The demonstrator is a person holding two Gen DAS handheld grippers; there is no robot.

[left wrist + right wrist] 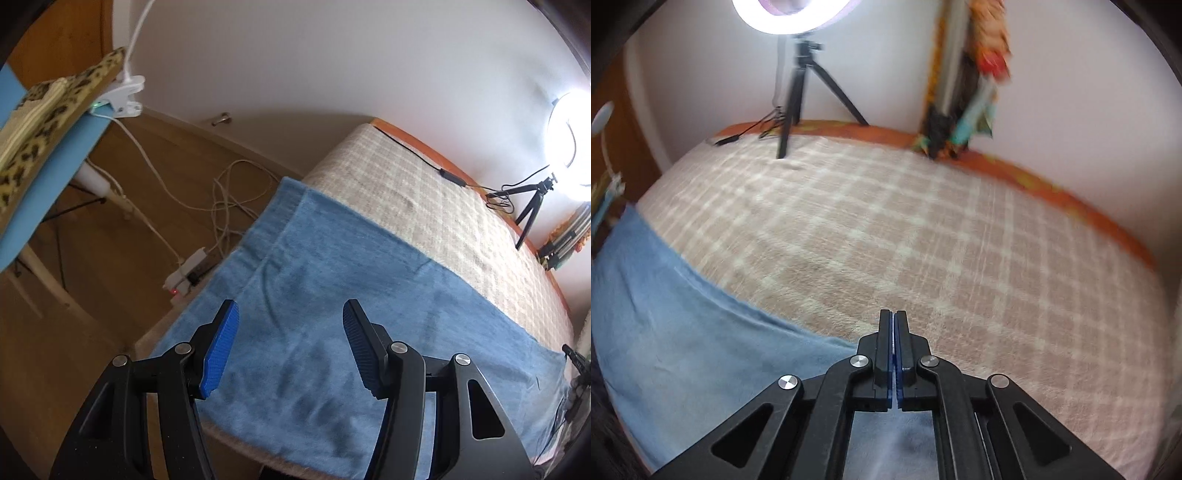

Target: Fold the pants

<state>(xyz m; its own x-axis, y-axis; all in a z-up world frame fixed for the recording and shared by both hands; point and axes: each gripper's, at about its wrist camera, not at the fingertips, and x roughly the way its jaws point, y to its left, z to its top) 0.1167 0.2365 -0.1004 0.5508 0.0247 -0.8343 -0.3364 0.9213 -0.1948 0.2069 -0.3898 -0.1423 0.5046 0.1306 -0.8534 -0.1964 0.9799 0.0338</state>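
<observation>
A blue fleecy cloth [332, 295] lies flat along the near edge of a bed; it also shows at the lower left of the right wrist view [683, 332]. I cannot tell whether it is the pants. My left gripper [290, 317] is open and empty, hovering above the cloth. My right gripper [894, 321] is shut with nothing visible between its pads, above the cloth's far edge where it meets the checked beige blanket [923, 240].
A ring light on a tripod [798, 74] stands at the bed's far side by the wall. Cables and a power strip [188, 269] lie on the wooden floor left of the bed. An ironing board with leopard-print fabric [44, 122] stands at far left.
</observation>
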